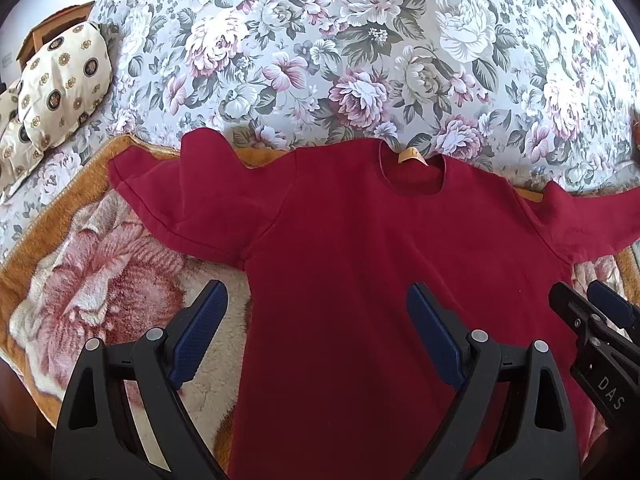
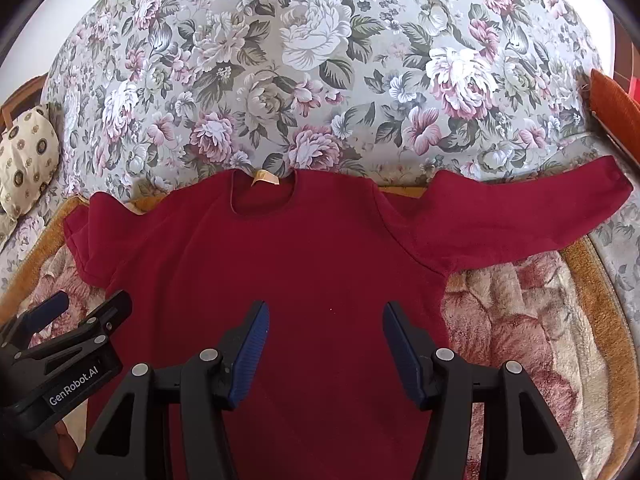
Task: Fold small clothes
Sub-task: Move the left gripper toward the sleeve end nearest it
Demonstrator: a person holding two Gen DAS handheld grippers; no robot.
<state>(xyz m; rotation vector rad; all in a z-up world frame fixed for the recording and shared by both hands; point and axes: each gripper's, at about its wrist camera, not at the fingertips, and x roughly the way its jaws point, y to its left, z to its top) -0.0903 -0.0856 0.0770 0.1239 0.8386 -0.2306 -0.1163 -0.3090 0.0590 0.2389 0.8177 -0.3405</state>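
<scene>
My left gripper (image 1: 316, 336): jaws wide, empty, over the shirt's left side edge. My right gripper (image 2: 324, 348): jaws wide, empty, over its middle. Red shirt (image 1: 360, 240): spread flat beneath and ahead of both, collar far, sleeves out sideways. Likely soft, light, limp; best pinched at sleeve ends or hem. Under it: plush blanket (image 1: 100, 272); beyond: flowered bedspread (image 1: 340, 40).

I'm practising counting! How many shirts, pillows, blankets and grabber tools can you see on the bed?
Red shirts: 1
Patterned pillows: 1 whole, with part of another beside it
Fluffy flower blankets: 1
Grabber tools: 2, left and right
Total: 5, plus the partly seen pillow
</scene>
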